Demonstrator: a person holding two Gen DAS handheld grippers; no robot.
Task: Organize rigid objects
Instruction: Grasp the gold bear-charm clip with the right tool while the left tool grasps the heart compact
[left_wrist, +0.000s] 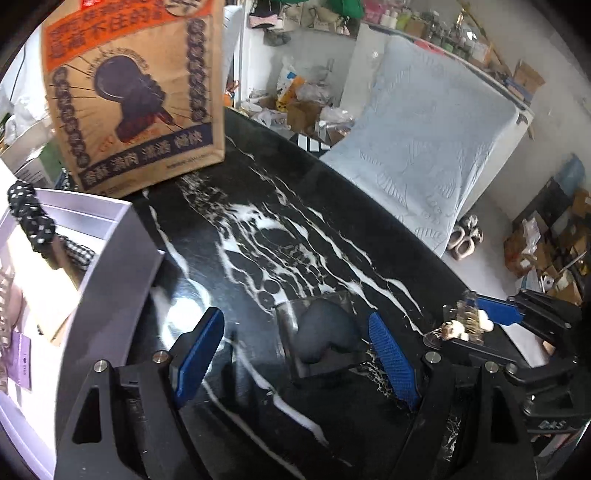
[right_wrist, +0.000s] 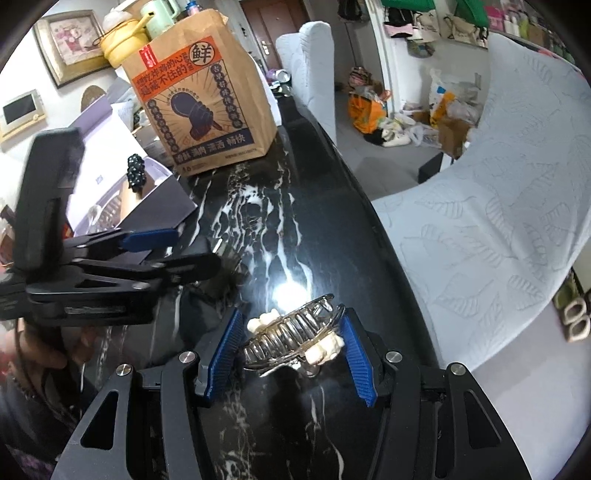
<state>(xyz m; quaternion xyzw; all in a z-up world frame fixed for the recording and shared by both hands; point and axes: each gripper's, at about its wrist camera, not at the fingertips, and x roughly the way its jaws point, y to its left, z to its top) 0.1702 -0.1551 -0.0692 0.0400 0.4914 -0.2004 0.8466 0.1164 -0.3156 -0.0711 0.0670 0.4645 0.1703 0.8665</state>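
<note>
My right gripper (right_wrist: 290, 349) is shut on a clear hair claw clip (right_wrist: 291, 332) with pearl-like beads, just above the black marble table (right_wrist: 317, 229). In the left wrist view that clip (left_wrist: 461, 325) shows at the right gripper's (left_wrist: 471, 326) tip. My left gripper (left_wrist: 295, 358) is open over a black heart-shaped piece in a clear packet (left_wrist: 325, 336) that lies on the table (left_wrist: 258, 221), close to the right-hand pad. A lavender box (left_wrist: 110, 258) at the left holds a black polka-dot hair clip (left_wrist: 29, 214) and other small items.
A brown printed paper bag (left_wrist: 136, 92) stands at the table's far end, behind the box (right_wrist: 162, 206). A chair with a pale blue cover (right_wrist: 480, 221) is pushed against the table's right edge. Cluttered floor and shelves lie beyond. The left gripper (right_wrist: 173, 251) hangs beside the box.
</note>
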